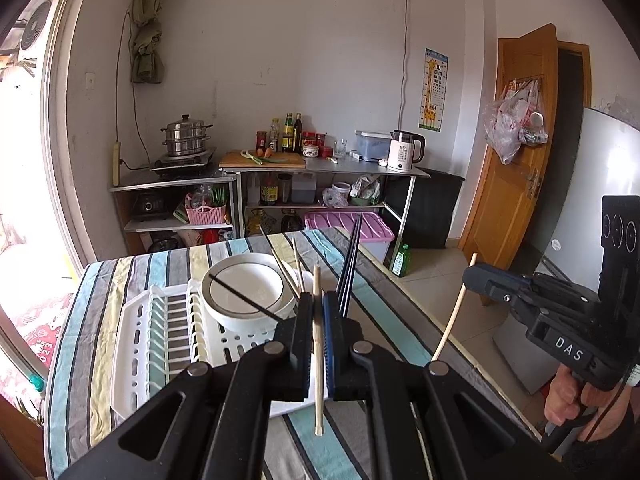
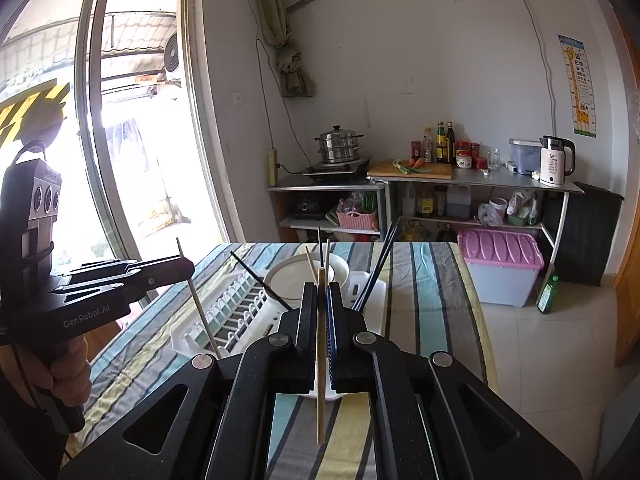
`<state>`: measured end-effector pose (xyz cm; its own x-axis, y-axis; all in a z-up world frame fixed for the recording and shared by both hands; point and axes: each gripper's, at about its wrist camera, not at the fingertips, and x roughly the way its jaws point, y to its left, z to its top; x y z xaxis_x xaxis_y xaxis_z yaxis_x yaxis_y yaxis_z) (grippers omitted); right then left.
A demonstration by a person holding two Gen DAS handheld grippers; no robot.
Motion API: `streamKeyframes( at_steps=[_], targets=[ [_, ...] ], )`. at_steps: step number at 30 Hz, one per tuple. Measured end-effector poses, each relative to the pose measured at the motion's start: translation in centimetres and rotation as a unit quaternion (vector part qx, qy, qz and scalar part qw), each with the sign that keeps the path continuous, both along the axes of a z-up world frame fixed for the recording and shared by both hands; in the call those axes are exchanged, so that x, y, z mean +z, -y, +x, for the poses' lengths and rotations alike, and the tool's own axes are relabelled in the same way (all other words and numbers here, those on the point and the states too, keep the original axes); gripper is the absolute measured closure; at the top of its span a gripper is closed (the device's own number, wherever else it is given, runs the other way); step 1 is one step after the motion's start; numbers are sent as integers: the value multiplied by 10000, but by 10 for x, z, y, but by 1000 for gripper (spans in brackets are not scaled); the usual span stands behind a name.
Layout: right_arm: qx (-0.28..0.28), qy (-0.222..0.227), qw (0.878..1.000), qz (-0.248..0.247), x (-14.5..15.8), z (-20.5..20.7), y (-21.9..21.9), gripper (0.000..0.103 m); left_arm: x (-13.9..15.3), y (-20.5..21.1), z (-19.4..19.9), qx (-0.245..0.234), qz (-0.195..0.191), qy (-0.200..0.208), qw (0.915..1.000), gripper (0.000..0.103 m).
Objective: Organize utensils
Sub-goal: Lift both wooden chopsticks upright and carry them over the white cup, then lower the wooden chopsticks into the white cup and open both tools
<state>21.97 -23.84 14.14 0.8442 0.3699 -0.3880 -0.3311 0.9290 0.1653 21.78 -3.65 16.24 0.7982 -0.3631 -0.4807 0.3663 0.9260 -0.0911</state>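
My left gripper (image 1: 318,312) is shut on a light wooden chopstick (image 1: 318,380), held upright above the near end of the white dish rack (image 1: 140,344). My right gripper (image 2: 322,304) is shut on another wooden chopstick (image 2: 321,392), also upright; it shows from the side in the left wrist view (image 1: 476,276). The left gripper shows in the right wrist view (image 2: 188,266). A white bowl (image 1: 244,292) sits in the rack with a black chopstick (image 1: 244,298) across it. Black chopsticks (image 1: 350,264) and wooden ones (image 1: 286,268) stand in the rack's holder.
The rack rests on a table with a striped cloth (image 1: 396,320). Behind it are metal shelves with a steamer pot (image 1: 186,136), bottles, a cutting board and a kettle (image 1: 406,150). A pink-lidded bin (image 1: 352,226) and a green bottle (image 1: 400,260) stand on the floor. A wooden door (image 1: 516,152) is at right.
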Motion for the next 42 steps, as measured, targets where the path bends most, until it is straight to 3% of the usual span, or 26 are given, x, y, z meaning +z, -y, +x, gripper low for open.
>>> streamKeyframes(
  at_steps=[8,21,42],
  targets=[
    [-23,184,9998,99,17,32,-4,99,17,8,41,17,-198,145,9997,98],
    [35,212,9996,160,15,75,-12,99,6,21,81,-138,-242,111,9996,98],
    [20,-449,9990,60,-48,118,-13,99,-56,25,119,-79,-112,-509,9986,98]
  ],
)
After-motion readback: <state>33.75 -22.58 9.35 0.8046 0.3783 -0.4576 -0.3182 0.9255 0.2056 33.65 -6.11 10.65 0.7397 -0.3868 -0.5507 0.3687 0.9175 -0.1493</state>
